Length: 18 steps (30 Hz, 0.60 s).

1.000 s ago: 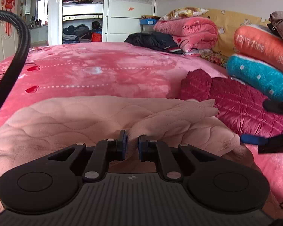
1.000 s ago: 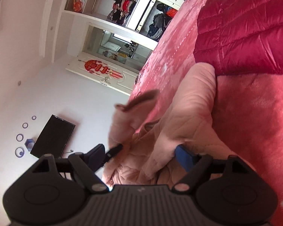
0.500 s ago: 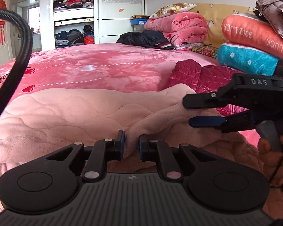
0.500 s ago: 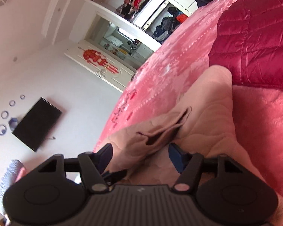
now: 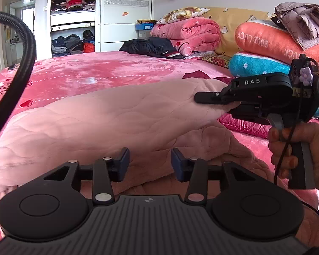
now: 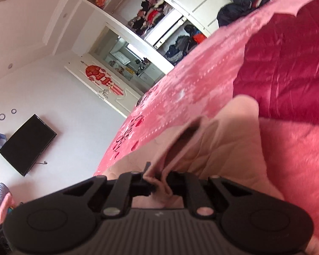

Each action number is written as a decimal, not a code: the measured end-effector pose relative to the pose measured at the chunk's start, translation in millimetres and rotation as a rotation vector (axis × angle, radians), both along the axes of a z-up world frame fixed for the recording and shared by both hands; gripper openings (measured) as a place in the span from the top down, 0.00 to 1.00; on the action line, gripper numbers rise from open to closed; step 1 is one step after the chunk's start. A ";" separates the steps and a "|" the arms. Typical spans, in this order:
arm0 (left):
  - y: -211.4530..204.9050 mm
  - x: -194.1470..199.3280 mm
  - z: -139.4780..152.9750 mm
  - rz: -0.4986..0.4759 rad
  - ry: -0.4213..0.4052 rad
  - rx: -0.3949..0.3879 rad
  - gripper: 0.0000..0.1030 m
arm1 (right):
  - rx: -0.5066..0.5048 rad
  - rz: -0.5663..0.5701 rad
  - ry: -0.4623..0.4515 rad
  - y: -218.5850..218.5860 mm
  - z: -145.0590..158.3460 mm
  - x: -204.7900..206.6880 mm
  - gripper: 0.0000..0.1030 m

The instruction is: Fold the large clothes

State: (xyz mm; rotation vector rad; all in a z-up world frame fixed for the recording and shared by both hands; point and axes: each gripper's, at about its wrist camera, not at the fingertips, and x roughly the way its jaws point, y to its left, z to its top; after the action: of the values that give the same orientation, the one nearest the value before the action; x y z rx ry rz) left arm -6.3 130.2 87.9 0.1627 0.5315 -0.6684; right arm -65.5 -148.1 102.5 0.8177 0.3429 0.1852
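Note:
A pale pink quilted garment (image 5: 108, 123) lies on the pink bed, one part lifted and stretched. My left gripper (image 5: 150, 164) is open, its blue pads apart, with the garment just in front of them and not gripped. My right gripper (image 6: 161, 184) is shut on a bunched edge of the pink garment (image 6: 212, 148). In the left wrist view the right gripper (image 5: 204, 101) holds that edge up at the right, level with the bed's middle. The hand on its grip shows below.
A dark red quilted jacket (image 6: 287, 63) lies on the bed (image 5: 95, 72) to the right of the pink garment. Pillows and folded blankets (image 5: 189, 34) are stacked at the headboard. A black jacket (image 5: 153, 45) lies at the far side. A black hose (image 5: 21, 68) curves at the left.
My left gripper has opened and let go of the pink garment. My right gripper has closed on the garment's edge and lifted it, stretching the fabric.

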 end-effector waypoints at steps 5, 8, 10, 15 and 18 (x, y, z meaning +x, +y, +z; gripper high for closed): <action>22.3 -12.1 -0.6 0.047 0.005 0.042 0.45 | -0.016 -0.108 -0.042 -24.7 6.9 -12.4 0.96; 38.3 -10.8 -10.1 0.121 0.028 0.070 0.45 | -0.020 -0.142 0.004 -36.3 0.9 -10.4 0.96; 49.9 -5.3 -15.0 0.189 0.036 0.085 0.50 | -0.039 -0.131 0.068 -30.3 -7.8 -2.7 0.96; 61.4 0.7 -0.1 0.253 0.004 0.063 0.53 | -0.157 -0.045 0.176 -7.1 -15.4 13.9 0.95; 52.0 4.5 15.9 0.230 -0.046 0.035 0.53 | -0.178 -0.057 0.184 -13.3 -10.7 13.8 0.87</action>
State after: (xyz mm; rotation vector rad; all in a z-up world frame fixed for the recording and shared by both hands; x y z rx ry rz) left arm -1.9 182.2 103.8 0.1468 0.5085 -0.4303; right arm -51.7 -161.4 91.8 0.6685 0.5015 0.0252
